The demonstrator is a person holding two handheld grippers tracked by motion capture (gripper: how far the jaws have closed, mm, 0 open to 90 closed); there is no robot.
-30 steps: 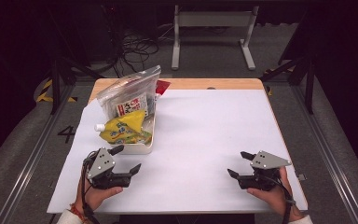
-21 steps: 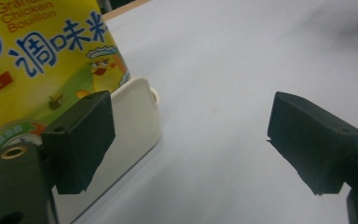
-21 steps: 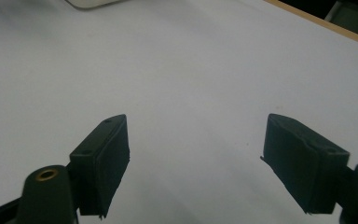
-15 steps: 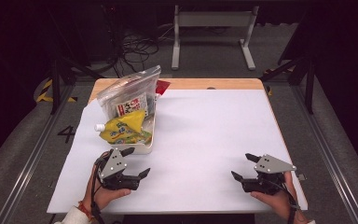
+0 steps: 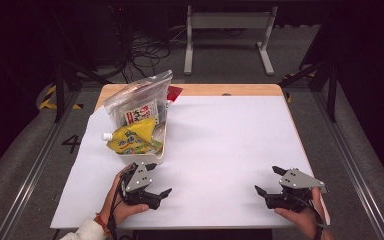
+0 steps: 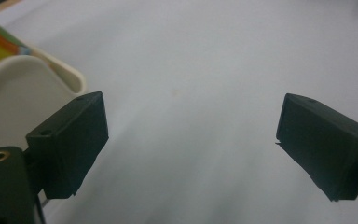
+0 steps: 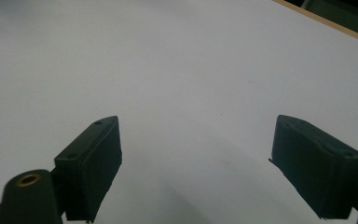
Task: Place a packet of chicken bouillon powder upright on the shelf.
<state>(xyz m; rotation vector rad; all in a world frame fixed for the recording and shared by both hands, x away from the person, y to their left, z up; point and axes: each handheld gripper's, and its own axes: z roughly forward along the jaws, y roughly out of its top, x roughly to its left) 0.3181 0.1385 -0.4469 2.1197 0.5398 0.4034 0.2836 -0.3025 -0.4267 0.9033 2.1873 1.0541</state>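
left gripper (image 5: 159, 182): jaws just widened, nothing between, just beside white tray (image 5: 164, 150) | right gripper (image 5: 270, 181): jaws just widened, bare, over tabletop (image 5: 230, 140)

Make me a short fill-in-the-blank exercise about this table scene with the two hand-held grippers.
1. The white tub stands nearest the ____ hand-held gripper.
2. The jaws of the right hand-held gripper stand ____, with nothing between them.
3. The spouted pouch in the tub is mostly ____ in colour.

Missing words: left; open; yellow
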